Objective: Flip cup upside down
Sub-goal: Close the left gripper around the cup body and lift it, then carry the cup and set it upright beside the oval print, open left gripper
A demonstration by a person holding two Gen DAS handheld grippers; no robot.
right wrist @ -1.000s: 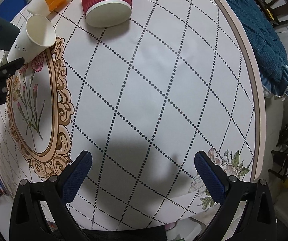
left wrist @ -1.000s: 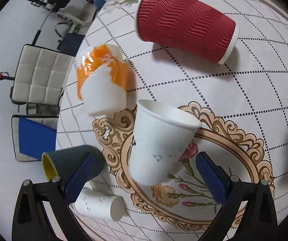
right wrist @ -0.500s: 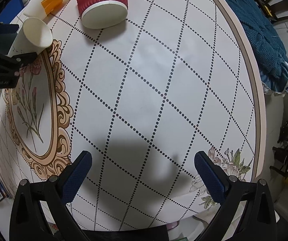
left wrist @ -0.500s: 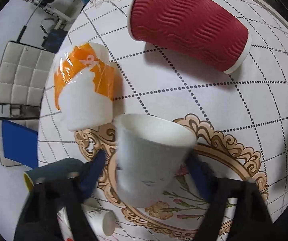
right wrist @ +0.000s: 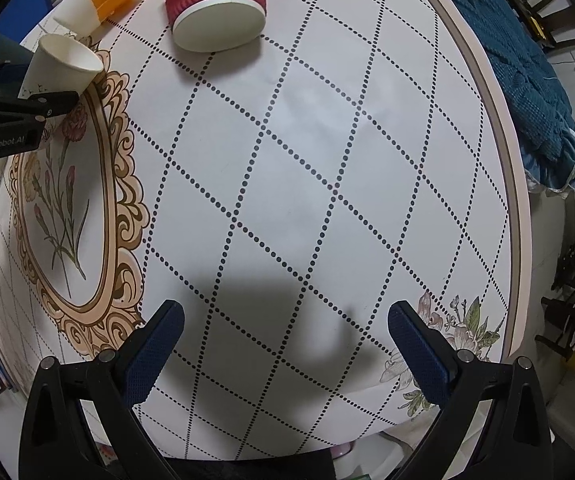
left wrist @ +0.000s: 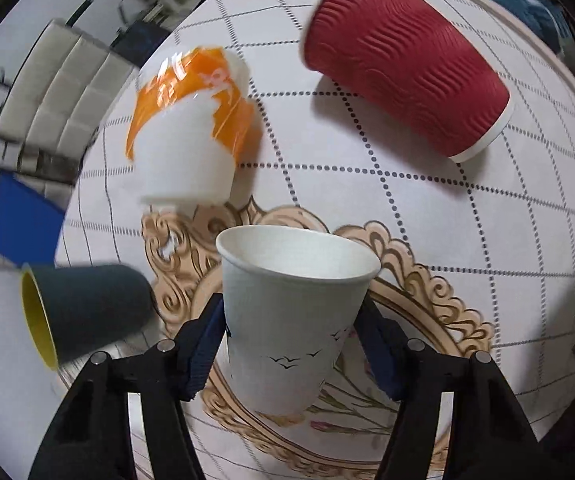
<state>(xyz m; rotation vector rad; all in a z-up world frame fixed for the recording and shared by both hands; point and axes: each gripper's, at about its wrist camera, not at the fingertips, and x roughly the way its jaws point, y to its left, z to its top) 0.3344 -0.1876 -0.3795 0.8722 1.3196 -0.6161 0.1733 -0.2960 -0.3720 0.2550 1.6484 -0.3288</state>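
Note:
A white paper cup [left wrist: 291, 320] with small bird prints stands between the fingers of my left gripper [left wrist: 293, 332], mouth up and tilted; both blue pads press its sides. In the right wrist view the same cup [right wrist: 61, 66] is at the far left, gripped by the left gripper's black fingers [right wrist: 23, 106]. My right gripper [right wrist: 285, 340] is open and empty above the tablecloth near the table's front edge.
A red ribbed cup [left wrist: 407, 60] stands upside down at the back. An orange-and-white cup [left wrist: 191, 128] and a dark cup with yellow inside [left wrist: 83, 312] are on the left. The round table's rim [right wrist: 499, 152] curves on the right, with a blue cloth beyond.
My left gripper moved forward around the white cup and closed on it. The small white cup at lower left has left the view. The right gripper has barely moved.

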